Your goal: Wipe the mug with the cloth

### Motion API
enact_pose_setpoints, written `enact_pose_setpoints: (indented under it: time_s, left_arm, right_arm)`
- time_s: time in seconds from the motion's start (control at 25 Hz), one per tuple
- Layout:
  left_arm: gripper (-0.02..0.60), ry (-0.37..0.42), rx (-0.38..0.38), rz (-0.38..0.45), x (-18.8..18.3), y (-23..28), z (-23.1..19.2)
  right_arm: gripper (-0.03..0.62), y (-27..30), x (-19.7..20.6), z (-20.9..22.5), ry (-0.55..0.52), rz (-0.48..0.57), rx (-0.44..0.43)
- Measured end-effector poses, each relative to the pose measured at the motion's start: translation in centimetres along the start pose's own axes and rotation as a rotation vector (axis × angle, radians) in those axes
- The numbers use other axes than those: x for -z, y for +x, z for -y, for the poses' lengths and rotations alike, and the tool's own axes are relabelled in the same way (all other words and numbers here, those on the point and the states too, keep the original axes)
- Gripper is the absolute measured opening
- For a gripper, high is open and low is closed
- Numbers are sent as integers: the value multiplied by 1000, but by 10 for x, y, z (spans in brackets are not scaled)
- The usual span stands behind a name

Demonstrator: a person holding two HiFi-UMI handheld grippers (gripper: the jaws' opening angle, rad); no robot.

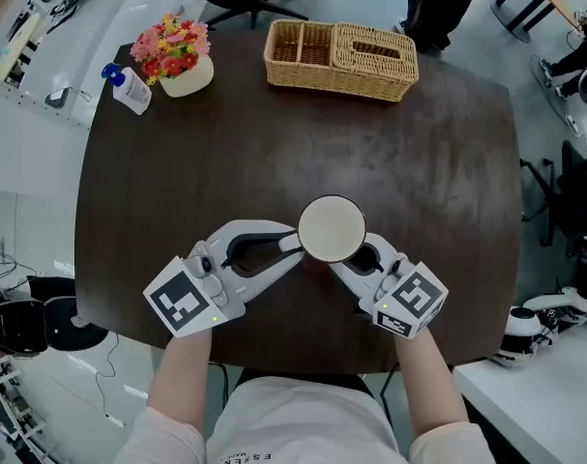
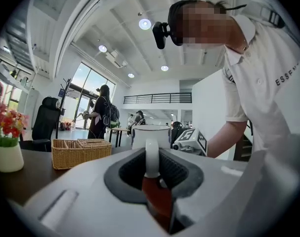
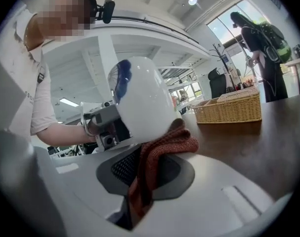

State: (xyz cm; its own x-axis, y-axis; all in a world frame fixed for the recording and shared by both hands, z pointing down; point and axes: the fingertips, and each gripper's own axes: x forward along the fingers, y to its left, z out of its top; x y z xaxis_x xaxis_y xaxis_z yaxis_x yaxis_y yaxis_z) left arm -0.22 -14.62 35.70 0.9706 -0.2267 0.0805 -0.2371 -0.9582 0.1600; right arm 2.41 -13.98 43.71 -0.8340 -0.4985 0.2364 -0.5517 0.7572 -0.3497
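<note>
Seen from above in the head view, the white mug is held over the near middle of the dark table. My left gripper is shut on the mug's handle, which stands upright between its jaws in the left gripper view. My right gripper comes in from the right, shut on a rust-red knitted cloth. The cloth's bunched end presses against the lower side of the mug. In the head view the cloth is hidden under the mug.
A wicker basket stands at the table's far edge. A white pot of flowers and a small blue-capped bottle are at the far left corner. Office chairs and standing people surround the table.
</note>
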Motion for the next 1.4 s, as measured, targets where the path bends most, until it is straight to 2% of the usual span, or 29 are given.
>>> enact_pose_setpoints:
  time_s: [0.2, 0.28, 0.36, 0.48, 0.68, 0.92, 1.04, 1.28, 1.4]
  left_arm:
    - [69, 17, 7, 7, -2, 0, 1]
    - [69, 33, 4, -9, 1, 0, 3]
    - [69, 40, 2, -23, 4, 0, 3]
    - [69, 39, 8, -33, 11, -2, 4]
    - [69, 39, 13, -72, 33, -4, 1]
    - [69, 25, 19, -124, 69, 0, -8]
    - [69, 21, 33, -144, 86, 4, -12]
    - [69, 39, 66, -186, 115, 9, -15]
    - [69, 42, 71, -180, 121, 8, -15]
  right_arm:
    - [81, 2, 5, -19, -46, -42, -88]
    - [81, 0, 15, -30, -81, -89, -147]
    - [81, -3, 28, -35, -125, -152, -164]
    - [81, -16, 41, -13, -135, -220, -65]
    - [81, -53, 27, 56, -67, -181, 252]
    - [81, -69, -5, 79, -112, -107, 423]
    - [81, -65, -3, 84, -117, -106, 463]
    - [81, -55, 9, 82, -93, -109, 467]
    - [81, -54, 13, 82, -92, -112, 467]
